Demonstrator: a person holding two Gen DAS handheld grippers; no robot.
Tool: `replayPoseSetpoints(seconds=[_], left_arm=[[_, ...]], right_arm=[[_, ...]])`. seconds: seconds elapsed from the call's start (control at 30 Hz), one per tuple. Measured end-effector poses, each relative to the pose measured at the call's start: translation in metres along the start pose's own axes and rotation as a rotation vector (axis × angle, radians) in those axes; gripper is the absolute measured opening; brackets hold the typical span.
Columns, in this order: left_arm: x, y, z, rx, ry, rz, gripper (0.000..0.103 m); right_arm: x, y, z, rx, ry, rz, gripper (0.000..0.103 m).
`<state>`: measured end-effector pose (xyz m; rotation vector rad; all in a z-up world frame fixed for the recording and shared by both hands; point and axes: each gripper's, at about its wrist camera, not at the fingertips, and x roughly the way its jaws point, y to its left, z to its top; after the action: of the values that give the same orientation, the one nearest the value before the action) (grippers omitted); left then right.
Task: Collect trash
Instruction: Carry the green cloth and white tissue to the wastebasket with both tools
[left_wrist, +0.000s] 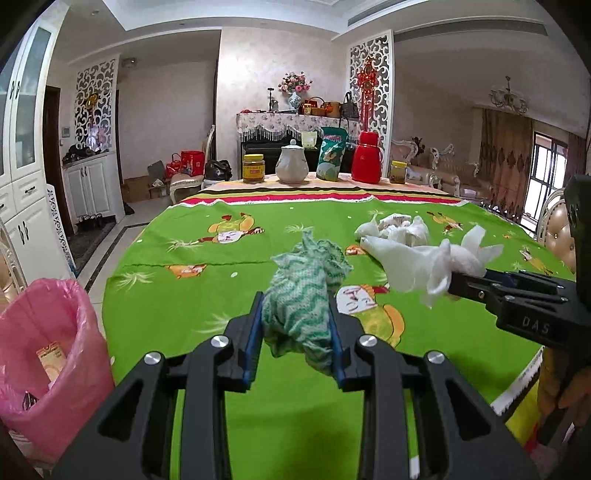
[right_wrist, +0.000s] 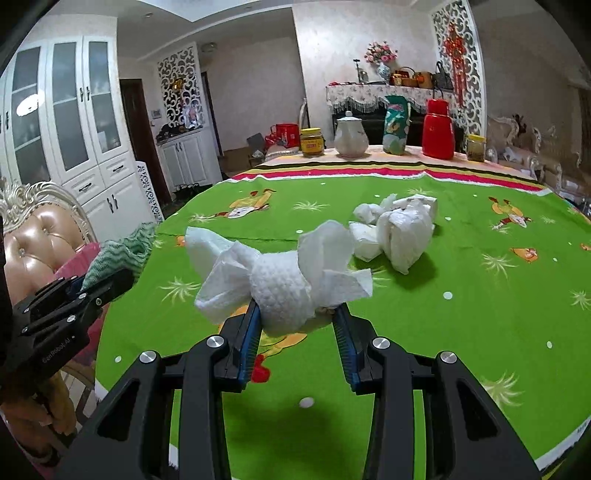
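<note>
A round bench (left_wrist: 258, 424) covered in a bright green cartoon-print cloth fills both views.

The left tongs (left_wrist: 295, 314) are closed tight on a crumpled green-and-white wavy-patterned rag (left_wrist: 306, 284), held above the cloth near the bench's near edge. The rag stands roughly upright between the blue pads, its bunched top rising above them and a tail hanging below.

The right tongs (right_wrist: 297, 314) are clamped on a wad of white paper towel (right_wrist: 280, 277), also lifted off the cloth. The wad's long axis runs across the view, with loose flaps sticking out to the left and right of the pads.

Further back on the bench lies a loose pile of crumpled white tissues (right_wrist: 399, 225), untouched, well apart from both tongs.

A bin lined with a pink bag (left_wrist: 48, 332) stands on the floor just beside the bench's left edge, lower left in the left wrist view. Some packaging already lies inside it.

Along the far edge of the bench stand, from left to right, a yellow-lidded jar (left_wrist: 253, 168), a white teapot (left_wrist: 291, 164), a green snack bag (left_wrist: 332, 153), a red thermos (left_wrist: 366, 158) and a smaller jar (left_wrist: 398, 172). A padded chair (right_wrist: 40, 243) sits at the bench's left side.
</note>
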<state>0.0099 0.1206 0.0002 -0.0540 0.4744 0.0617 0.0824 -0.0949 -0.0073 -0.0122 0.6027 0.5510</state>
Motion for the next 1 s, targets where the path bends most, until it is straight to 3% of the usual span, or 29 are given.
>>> replayPoseSetpoints(seconds=[0.53,1.0], left_arm=[[-0.022,0.017,-0.012,-0.003,0.002,-0.001,0.03],[-0.059,0.084,-0.018,-0.056,-0.029,0.132,0.03]], right_arm=[[0.004,0.054,-0.006,-0.079,-0.025,0.065,0.037],[0.023,0.125,0.006,-0.147,-0.014,0.18,0.037]])
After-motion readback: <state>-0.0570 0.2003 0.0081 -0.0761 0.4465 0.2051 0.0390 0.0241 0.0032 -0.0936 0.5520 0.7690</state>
